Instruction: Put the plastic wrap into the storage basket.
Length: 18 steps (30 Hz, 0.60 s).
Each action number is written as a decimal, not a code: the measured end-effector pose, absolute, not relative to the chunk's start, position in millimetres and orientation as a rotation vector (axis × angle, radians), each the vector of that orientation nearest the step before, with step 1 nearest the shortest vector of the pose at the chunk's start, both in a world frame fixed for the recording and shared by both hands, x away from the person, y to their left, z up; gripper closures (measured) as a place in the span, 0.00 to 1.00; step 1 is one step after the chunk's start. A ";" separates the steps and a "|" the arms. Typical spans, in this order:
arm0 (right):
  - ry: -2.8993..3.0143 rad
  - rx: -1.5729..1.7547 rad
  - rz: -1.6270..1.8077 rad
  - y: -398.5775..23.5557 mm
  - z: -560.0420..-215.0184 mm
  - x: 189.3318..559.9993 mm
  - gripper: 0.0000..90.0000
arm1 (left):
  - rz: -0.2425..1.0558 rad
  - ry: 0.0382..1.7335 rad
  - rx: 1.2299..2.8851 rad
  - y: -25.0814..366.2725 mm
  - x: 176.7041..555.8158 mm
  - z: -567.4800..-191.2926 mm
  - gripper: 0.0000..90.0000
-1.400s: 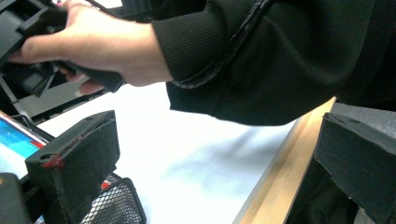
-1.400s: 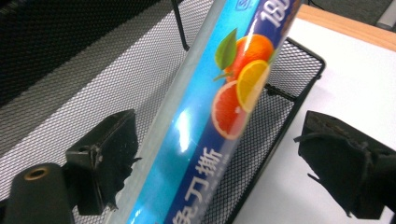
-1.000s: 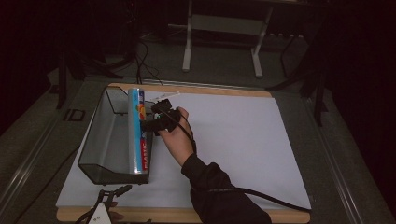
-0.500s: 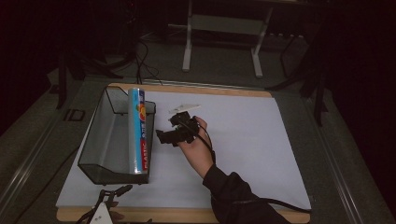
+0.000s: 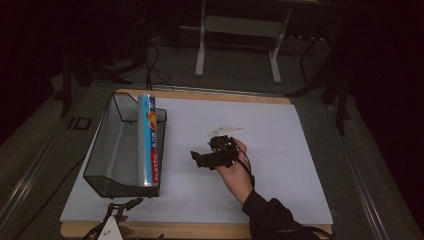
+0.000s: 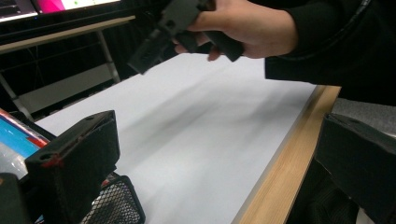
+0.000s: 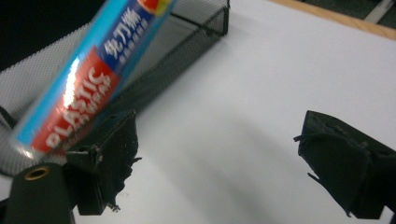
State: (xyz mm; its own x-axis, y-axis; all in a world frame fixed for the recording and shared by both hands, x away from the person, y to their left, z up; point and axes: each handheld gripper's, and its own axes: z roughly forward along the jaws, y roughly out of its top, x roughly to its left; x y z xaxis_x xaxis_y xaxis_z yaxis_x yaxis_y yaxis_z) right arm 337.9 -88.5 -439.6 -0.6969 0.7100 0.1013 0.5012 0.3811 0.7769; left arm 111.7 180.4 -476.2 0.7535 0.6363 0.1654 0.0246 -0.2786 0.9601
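2 claws are mine, and both stand spread with nothing between the jaws. My right claw [image 5: 212,156] hovers over the white sheet mid-frame in the high view; my left claw [image 5: 120,209] sits at the bottom edge of the table [image 5: 210,230]. The plastic wrap box [image 5: 148,140] leans along the right wall of the mesh basket [image 5: 107,145], left of centre. I judge it light, stiff cardboard with a glossy, somewhat slippery skin, best pinched across its narrow sides near the middle. My right claw view reads the label [image 7: 88,88] close up; my left claw view shows my right hand [image 6: 243,25] from the side instead.
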 end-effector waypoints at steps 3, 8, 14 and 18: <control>2.397 1.071 1.209 -95.3 -443.0 334.0 0.13 | 0.644 0.517 1.772 180.0 111.7 -476.3 0.01; 2.402 1.074 1.215 -114.1 -450.8 320.2 0.13 | 0.646 0.516 1.771 180.3 111.4 -476.2 0.01; 2.408 1.086 1.208 -133.1 -457.7 306.7 0.13 | 0.647 0.515 1.774 180.2 111.4 -476.3 0.01; 2.391 1.102 1.226 -147.8 -461.0 299.4 0.13 | 0.649 0.513 1.777 179.6 111.3 -476.3 0.01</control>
State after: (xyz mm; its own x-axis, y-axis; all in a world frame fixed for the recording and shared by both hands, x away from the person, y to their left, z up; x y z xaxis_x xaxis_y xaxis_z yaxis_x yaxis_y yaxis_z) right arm 299.4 -147.8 -461.0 -0.6880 0.7153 0.1226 0.5170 0.3645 0.7745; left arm 111.3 179.6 -476.3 0.7545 0.6334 0.1720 0.0207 -0.2849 0.9583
